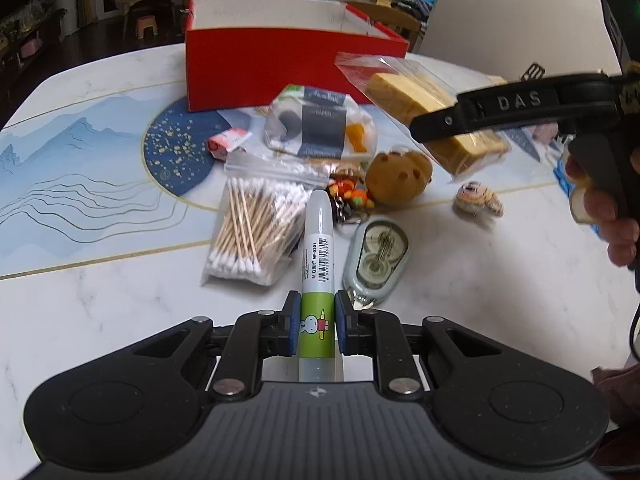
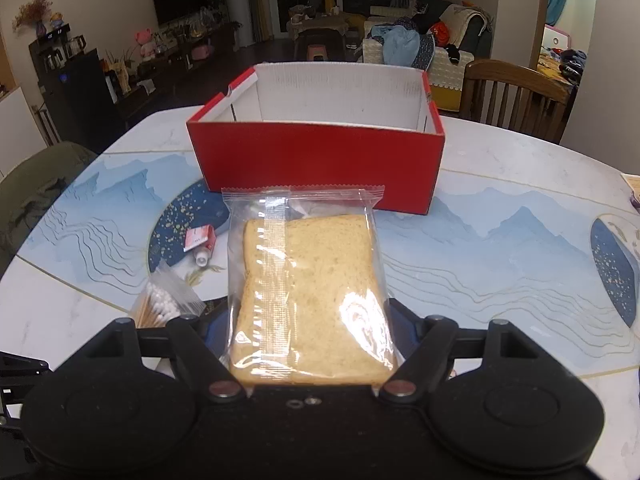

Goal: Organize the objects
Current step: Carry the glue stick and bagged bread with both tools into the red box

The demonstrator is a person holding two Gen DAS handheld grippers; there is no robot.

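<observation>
My left gripper point(image 1: 317, 326) is shut on a white and green glue stick point(image 1: 318, 264) that points forward over the table. My right gripper point(image 2: 310, 328) is shut on a clear bag of sliced bread point(image 2: 308, 292) and holds it above the table in front of the open red box point(image 2: 316, 160). In the left wrist view the right gripper point(image 1: 448, 126) comes in from the right with the bread bag point(image 1: 424, 104) lifted, near the red box point(image 1: 280, 68).
On the marble table point(image 1: 100, 300) lie a bag of cotton swabs point(image 1: 256, 232), a tissue packet point(image 1: 320, 124), a brown plush point(image 1: 398, 176), a correction tape point(image 1: 376, 260), a keychain point(image 1: 352, 196), a small striped toy point(image 1: 478, 200) and a small red tube point(image 1: 228, 144). A wooden chair point(image 2: 516, 96) stands behind the table.
</observation>
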